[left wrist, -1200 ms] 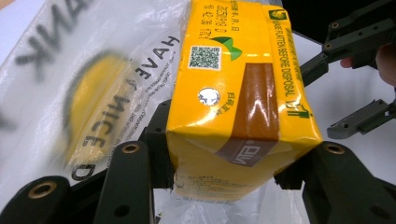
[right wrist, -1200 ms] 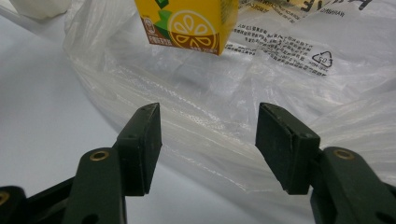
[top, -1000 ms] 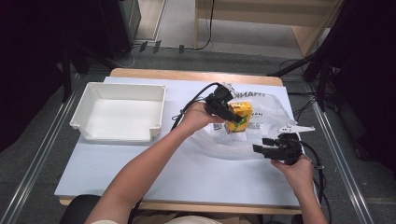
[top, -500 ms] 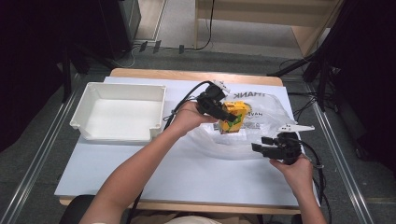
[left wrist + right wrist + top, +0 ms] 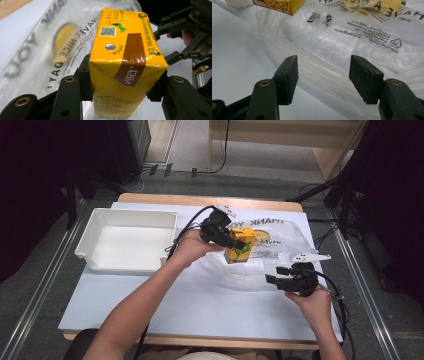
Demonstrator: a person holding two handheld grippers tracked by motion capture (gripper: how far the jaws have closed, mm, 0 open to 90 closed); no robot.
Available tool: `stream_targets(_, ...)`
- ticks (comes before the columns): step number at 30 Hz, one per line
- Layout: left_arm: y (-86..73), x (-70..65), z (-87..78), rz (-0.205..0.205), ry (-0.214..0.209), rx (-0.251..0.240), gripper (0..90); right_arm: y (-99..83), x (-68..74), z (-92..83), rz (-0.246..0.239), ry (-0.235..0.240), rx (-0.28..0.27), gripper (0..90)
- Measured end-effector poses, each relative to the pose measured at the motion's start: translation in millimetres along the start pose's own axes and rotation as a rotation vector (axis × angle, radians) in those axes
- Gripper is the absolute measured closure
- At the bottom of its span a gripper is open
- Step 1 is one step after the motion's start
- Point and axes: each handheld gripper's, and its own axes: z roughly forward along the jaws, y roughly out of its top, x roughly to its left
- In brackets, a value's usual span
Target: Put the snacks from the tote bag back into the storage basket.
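The left gripper (image 5: 239, 241) has pulled the juice box (image 5: 239, 248) a little toward the white tray (image 5: 125, 222) — its jaws squeeze the box, held above the plastic bag (image 5: 280, 252). The right gripper (image 5: 272, 275) stays wide apart at the bag's edge. One box, one bag, one tray. The box says "VITA"; the bag — "THANK YOU".

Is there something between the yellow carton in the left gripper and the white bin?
Nothing visible does. The left gripper is shut on the carton over the plastic bag. The bin sits to its left with only bare white table surface between them. The right gripper is open on the other side.
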Motion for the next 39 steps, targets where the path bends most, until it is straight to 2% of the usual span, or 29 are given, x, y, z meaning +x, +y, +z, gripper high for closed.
stream_targets(11, -14.5, 0.3, -18.0, -0.01, -0.001, -0.01, 52.1, -0.5, 2.5, 2.3, 0.006, 0.004, -0.002, 41.1)
stream_targets(20, -19.6, 0.8, -29.2, -0.017, 0.01, -0.016, 52.0, -1.1, 3.2, 2.3, 0.004, 0.007, 0.0, 41.3)
stream_targets(32, -24.0, 2.0, -37.4, -0.021, 0.004, -0.026, 52.1, -1.5, 4.0, 1.8, 0.009, 0.019, 0.002, 41.4)
stream_targets(33, -24.7, 2.4, -38.0, -0.033, 0.006, -0.033, 52.1, -1.5, 4.1, 1.7, 0.009, 0.019, 0.002, 41.4)
stream_targets(39, -27.4, 5.9, -47.1, -0.044, 0.017, -0.048, 52.1, -1.9, 4.1, 2.4, 0.003, 0.019, 0.008, 41.4)
